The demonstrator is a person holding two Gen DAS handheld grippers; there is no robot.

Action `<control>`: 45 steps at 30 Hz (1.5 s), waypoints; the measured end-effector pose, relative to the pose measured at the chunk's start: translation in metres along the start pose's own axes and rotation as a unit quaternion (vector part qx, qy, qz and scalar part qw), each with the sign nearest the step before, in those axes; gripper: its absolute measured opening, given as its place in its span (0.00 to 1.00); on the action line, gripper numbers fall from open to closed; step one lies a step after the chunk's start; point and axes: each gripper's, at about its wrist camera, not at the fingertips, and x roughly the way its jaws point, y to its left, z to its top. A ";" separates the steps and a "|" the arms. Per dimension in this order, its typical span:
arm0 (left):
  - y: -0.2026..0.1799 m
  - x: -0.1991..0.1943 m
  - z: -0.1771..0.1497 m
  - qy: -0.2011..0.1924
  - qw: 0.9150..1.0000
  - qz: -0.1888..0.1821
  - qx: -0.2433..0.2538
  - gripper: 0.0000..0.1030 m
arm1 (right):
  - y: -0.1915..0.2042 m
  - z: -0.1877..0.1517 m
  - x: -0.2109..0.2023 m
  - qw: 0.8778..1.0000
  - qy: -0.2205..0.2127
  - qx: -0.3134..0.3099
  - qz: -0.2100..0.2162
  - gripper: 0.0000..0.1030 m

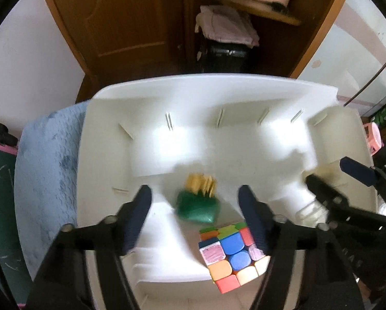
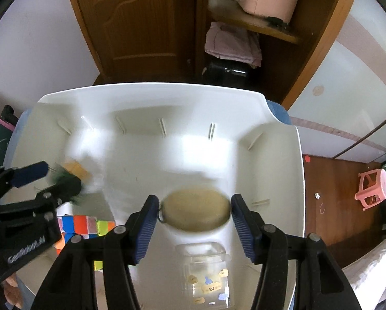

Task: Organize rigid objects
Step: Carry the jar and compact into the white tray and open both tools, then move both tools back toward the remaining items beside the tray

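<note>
Blurred green-and-yellow toy (image 1: 197,201), scrambled cube (image 1: 231,253) beside.

bright daylight glare on white bin (image 1: 213,95), motion blur, fisheye-warped edges

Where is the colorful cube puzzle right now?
The cube puzzle sits in the white bin, near its front edge, beside the green toy, under the left gripper.

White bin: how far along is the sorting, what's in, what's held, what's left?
Inside the white bin already: puzzle cube, green-and-yellow toy, clear jar. The tan oval object sits blurred between the open right gripper, contact unclear. Left gripper open, empty. Nothing visible outside awaiting pickup.
</note>
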 end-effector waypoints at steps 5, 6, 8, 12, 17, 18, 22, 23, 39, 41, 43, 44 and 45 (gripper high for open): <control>0.003 -0.015 -0.002 -0.009 1.000 -0.004 -0.005 0.73 | 0.000 -0.002 -0.012 1.000 -0.012 0.015 0.011 0.72; 0.003 -0.016 -0.003 -0.011 1.000 -0.004 -0.006 0.73 | -0.001 -0.002 -0.014 1.000 -0.013 0.019 0.013 0.72; 0.003 -0.023 -0.004 -0.016 1.000 -0.003 -0.009 0.73 | -0.001 -0.004 -0.021 1.000 -0.016 0.021 0.012 0.72; 0.006 -0.034 -0.007 -0.026 1.000 -0.001 -0.013 0.73 | -0.001 -0.009 -0.034 0.999 -0.020 0.026 0.015 0.72; 0.010 -0.057 -0.014 -0.044 0.999 0.002 -0.011 0.73 | -0.001 -0.018 -0.056 0.999 -0.030 0.032 0.012 0.72; 0.010 -0.061 -0.015 -0.047 0.999 0.002 -0.010 0.73 | -0.001 -0.020 -0.060 0.999 -0.031 0.031 0.010 0.72; 0.011 -0.086 -0.021 -0.066 0.998 0.001 -0.004 0.73 | 0.000 -0.027 -0.082 0.998 -0.041 0.037 0.007 0.72; 0.011 -0.091 -0.022 -0.070 0.998 0.000 -0.003 0.73 | 0.000 -0.030 -0.090 0.998 -0.046 0.039 0.004 0.72; 0.010 -0.196 -0.060 -0.146 0.989 -0.024 0.021 0.73 | 0.006 -0.068 -0.212 0.991 -0.125 0.047 -0.007 0.72; 0.009 -0.208 -0.066 -0.155 0.987 -0.027 0.025 0.73 | 0.007 -0.075 -0.228 0.989 -0.137 0.047 -0.008 0.72; 0.009 -0.219 -0.074 -0.163 0.986 -0.030 0.030 0.73 | 0.008 -0.080 -0.239 0.988 -0.144 0.049 -0.008 0.72; 0.011 -0.223 -0.077 -0.166 0.985 -0.031 0.030 0.73 | 0.009 -0.084 -0.246 0.987 -0.150 0.050 -0.007 0.72; 0.012 -0.229 -0.081 -0.169 0.985 -0.033 0.030 0.73 | 0.010 -0.088 -0.252 0.987 -0.154 0.051 -0.007 0.72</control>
